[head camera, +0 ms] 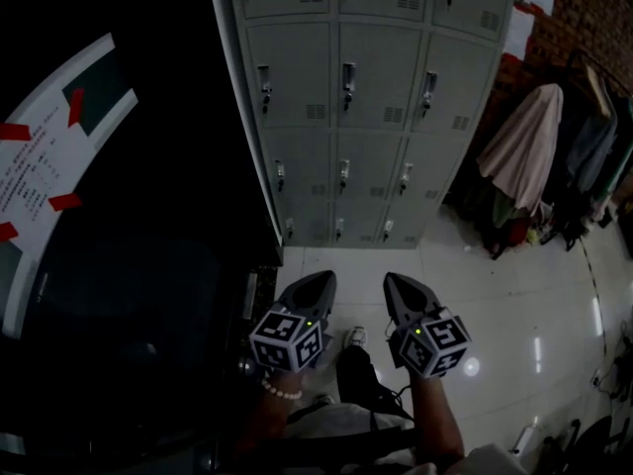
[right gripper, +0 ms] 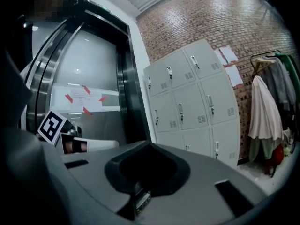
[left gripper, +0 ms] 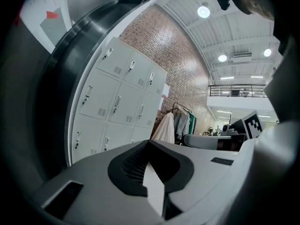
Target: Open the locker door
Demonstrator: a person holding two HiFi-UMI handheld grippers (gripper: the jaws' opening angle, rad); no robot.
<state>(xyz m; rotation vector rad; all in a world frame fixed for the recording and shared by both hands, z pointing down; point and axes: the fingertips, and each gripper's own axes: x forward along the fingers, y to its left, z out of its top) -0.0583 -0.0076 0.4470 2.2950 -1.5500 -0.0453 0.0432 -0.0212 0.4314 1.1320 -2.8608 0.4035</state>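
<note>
The locker bank [head camera: 366,97] stands ahead of the person against a brick wall [head camera: 584,18]. It is grey metal, three columns wide. Every door in view is shut and flush. Each door carries a small upright latch handle [head camera: 348,77] and a vent slot beside it. The task sentence does not say which door is meant, and nothing in the views singles one out.

To the right of the bank, garments [head camera: 524,146] hang on a rack, clear of the doors. To the left, a dark steel frame [right gripper: 126,93] borders the bank. A paper notice [head camera: 49,156] fixed with red tape sits further left. Pale glossy floor [head camera: 495,295] lies between the bank and the person.

The left gripper [head camera: 324,279] and right gripper [head camera: 394,281] are held low, side by side. Both point toward the bank and are well apart from it. Each has its jaws closed together with nothing between them, and each gripper's own view agrees.

Step in hand, by judgement: approach. No handle is contacted, so opening is not yet under way.

The next move calls for the following:
- Close the gap to the bank and select one door.
- Part the jaws of one gripper and align them on either side of that door's latch handle.
- Close on the handle and pull outward along the hinge arc.
- Keep the other gripper clear of the door's swing.
</note>
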